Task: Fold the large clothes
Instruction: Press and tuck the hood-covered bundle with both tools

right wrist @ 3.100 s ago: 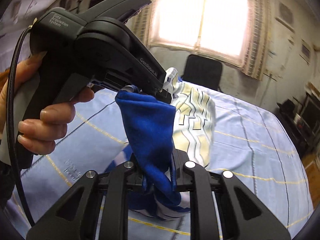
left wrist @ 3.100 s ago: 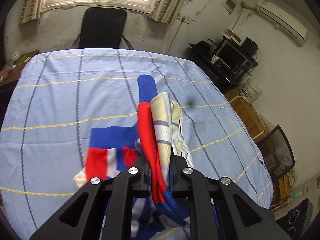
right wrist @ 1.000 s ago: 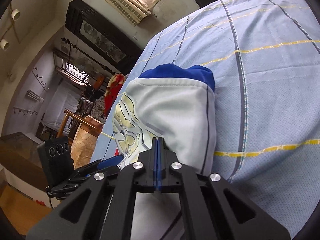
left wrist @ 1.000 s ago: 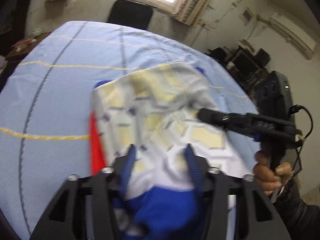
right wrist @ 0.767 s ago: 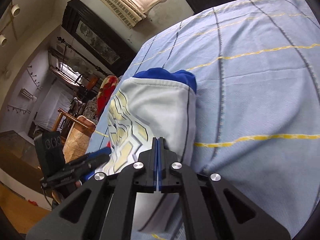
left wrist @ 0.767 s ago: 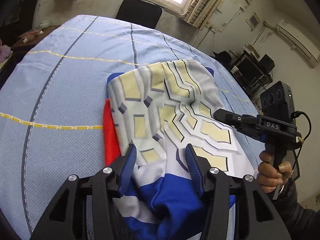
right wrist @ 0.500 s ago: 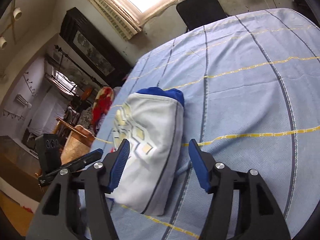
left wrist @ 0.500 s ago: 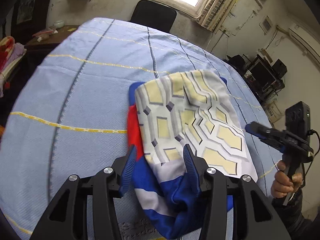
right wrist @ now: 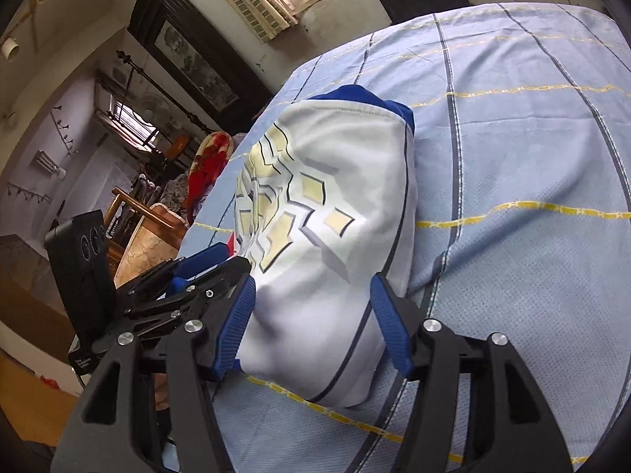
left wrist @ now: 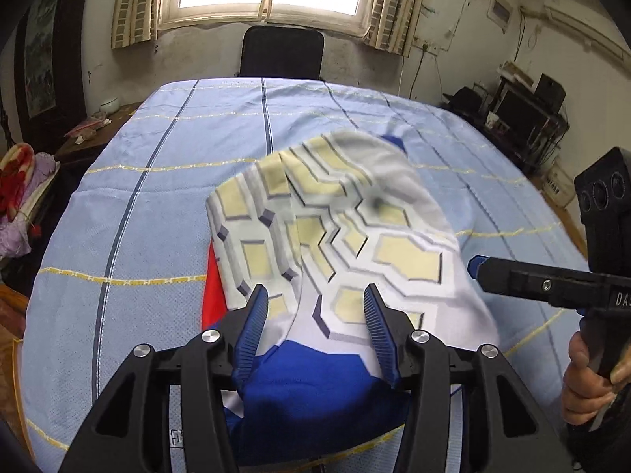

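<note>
A folded garment (left wrist: 335, 228), white with yellow hexagons over blue and red layers, lies on the light blue checked sheet (left wrist: 157, 197). My left gripper (left wrist: 317, 307) hovers over its near blue end. Its jaws are opening, the cloth lies between them, and the pads do not press it. My right gripper (right wrist: 313, 299) stands open over the garment (right wrist: 335, 205) from the other side, pads clear of the cloth. In the left wrist view the right gripper (left wrist: 473, 267) reaches in from the right, held by a hand (left wrist: 583, 374). In the right wrist view the left gripper (right wrist: 197, 268) sits at the garment's left edge.
A black chair (left wrist: 282, 53) stands at the far end under the window. A rack of electronics (left wrist: 524, 114) is at the right wall. Red and purple bedding (left wrist: 15, 181) lies beyond the left edge. A wooden chair (right wrist: 146, 236) stands beside the sheet (right wrist: 532, 138).
Three seconds ago both grippers held the bunched garment up. It now lies folded on the sheet. The right gripper has opened and let go, and both grippers have drawn back and up.
</note>
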Motion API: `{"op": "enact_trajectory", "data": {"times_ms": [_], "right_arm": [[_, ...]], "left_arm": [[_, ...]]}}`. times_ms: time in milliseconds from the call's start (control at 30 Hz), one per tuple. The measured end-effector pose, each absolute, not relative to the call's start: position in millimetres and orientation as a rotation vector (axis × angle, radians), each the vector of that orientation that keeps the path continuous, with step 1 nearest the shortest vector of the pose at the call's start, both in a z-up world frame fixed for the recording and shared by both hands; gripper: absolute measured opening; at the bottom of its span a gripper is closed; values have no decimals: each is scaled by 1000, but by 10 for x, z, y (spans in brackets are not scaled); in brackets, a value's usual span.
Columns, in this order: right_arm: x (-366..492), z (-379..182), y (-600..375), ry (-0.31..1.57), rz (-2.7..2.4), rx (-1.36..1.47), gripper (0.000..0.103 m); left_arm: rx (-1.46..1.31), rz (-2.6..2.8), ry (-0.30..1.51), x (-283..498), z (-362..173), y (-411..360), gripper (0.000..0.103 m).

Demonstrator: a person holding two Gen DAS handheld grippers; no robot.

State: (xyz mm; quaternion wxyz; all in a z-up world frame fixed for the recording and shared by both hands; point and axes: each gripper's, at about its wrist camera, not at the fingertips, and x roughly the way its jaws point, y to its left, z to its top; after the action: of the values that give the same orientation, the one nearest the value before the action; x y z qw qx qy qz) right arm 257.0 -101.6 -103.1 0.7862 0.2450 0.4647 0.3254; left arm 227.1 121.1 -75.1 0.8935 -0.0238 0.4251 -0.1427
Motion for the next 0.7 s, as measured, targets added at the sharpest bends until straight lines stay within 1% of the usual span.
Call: {"op": "enact_trajectory", "data": {"times_ms": [33, 100, 200, 267, 400, 567, 700], "right_arm": [[2571, -1051, -1031, 1007, 683, 516, 69], [2592, -1151, -1056, 1033, 673, 531, 73], [2645, -1352, -1133, 1087, 707, 641, 74], [2654, -1370, -1152, 1093, 714, 654, 75], [2652, -1354, -1141, 1085, 709, 634, 77], [2671, -1371, -1152, 1092, 716, 646, 78], [2685, -1372, -1176, 1094, 715, 638, 79]], "left_arm": [[-39, -287, 881, 2280, -795, 1208, 53], [-30, -275, 869, 2276, -839, 1211, 60], [-15, -259, 865, 2286, -857, 1227, 65], [-17, -254, 868, 2291, -896, 1257, 68], [-17, -259, 864, 2286, -900, 1279, 70], [-46, -268, 871, 2310, -914, 1334, 74], [-78, -284, 884, 2331, -929, 1378, 74]]}}
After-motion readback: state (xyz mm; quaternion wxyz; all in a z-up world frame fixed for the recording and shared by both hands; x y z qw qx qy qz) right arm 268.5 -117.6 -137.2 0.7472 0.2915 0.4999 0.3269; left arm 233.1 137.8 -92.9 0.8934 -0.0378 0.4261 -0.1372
